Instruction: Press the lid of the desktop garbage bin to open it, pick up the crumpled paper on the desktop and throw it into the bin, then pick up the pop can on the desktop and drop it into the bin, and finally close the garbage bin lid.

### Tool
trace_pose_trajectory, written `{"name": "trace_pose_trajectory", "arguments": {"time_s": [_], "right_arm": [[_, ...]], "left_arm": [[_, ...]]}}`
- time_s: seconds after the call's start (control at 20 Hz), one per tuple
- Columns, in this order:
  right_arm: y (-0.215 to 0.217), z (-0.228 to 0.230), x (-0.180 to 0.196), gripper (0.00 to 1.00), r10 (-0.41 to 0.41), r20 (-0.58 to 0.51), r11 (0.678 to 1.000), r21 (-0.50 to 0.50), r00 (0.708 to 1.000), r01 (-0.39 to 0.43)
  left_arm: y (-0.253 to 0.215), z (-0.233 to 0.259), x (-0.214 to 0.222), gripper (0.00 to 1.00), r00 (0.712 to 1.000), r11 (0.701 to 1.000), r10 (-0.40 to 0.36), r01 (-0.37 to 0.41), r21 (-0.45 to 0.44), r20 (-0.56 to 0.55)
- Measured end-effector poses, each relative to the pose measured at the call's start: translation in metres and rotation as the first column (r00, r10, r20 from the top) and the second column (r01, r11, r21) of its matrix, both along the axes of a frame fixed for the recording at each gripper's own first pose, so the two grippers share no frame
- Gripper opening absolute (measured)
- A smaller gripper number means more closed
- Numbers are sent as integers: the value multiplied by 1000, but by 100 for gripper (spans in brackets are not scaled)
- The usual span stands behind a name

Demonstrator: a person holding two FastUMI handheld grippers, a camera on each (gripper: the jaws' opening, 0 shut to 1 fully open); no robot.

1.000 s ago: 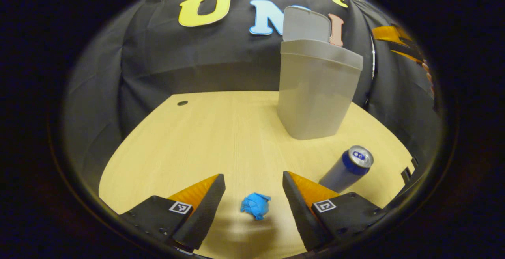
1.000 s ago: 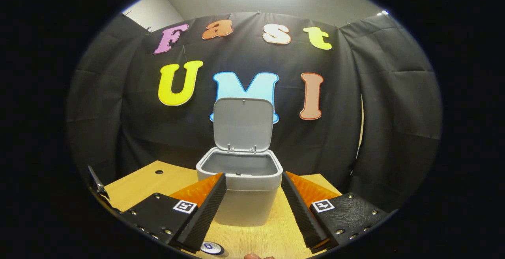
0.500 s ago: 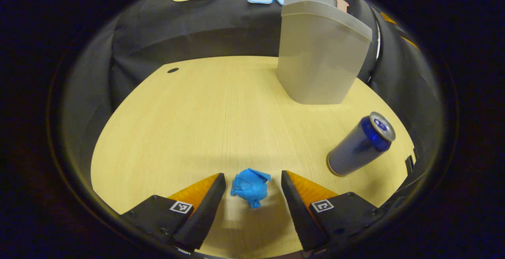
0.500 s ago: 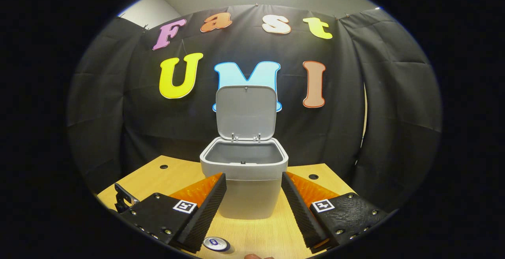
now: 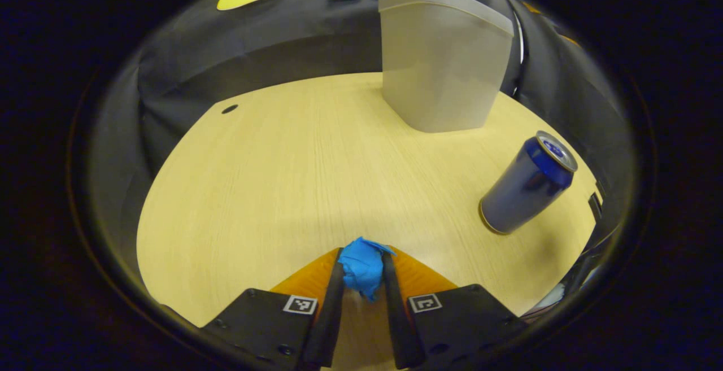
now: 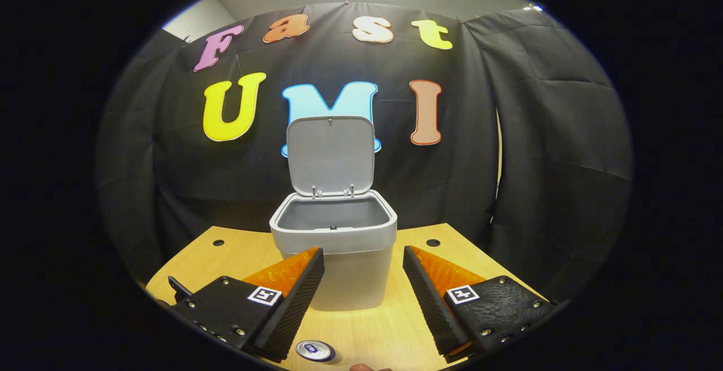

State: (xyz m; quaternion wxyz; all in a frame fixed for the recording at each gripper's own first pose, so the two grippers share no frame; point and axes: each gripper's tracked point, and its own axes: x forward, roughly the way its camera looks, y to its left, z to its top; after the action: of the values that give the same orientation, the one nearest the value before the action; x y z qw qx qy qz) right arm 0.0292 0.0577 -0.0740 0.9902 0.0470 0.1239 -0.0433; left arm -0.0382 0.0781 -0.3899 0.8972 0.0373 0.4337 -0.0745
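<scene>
My left gripper (image 5: 361, 266) is shut on the blue crumpled paper (image 5: 361, 265), low over the wooden desktop (image 5: 294, 173). The grey garbage bin (image 5: 440, 63) stands at the far side of the desk, and a blue pop can (image 5: 525, 184) stands upright to the right, between bin and gripper. In the right gripper view the bin (image 6: 333, 235) faces me with its lid (image 6: 330, 155) raised upright and the inside bare. My right gripper (image 6: 361, 280) hangs open in front of the bin, nothing between its fingers. The can's top (image 6: 314, 350) shows below it.
Black cloth walls close the desk at the back and on both sides. Small round holes sit in the desktop at the far left (image 5: 229, 109) and behind the bin (image 6: 433, 243). A dark piece of the other gripper (image 6: 179, 289) pokes in at the left.
My left gripper has come forward around the blue paper and shut on it. The right gripper has drawn back a little from the bin and stays open.
</scene>
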Motion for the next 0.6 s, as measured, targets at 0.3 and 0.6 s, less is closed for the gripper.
{"name": "trace_pose_trajectory", "arguments": {"time_s": [0.3,0.6], "right_arm": [[4,7,-2,91,11,13,1000,-6,1000,-11],[-7,13,-1,90,65,44,998,-14,997,-65]], "left_arm": [[12,16,9,25,999,1000,-1,2,-11,33],[0,68,31,27,981,998,51,-46,-30,189]]}}
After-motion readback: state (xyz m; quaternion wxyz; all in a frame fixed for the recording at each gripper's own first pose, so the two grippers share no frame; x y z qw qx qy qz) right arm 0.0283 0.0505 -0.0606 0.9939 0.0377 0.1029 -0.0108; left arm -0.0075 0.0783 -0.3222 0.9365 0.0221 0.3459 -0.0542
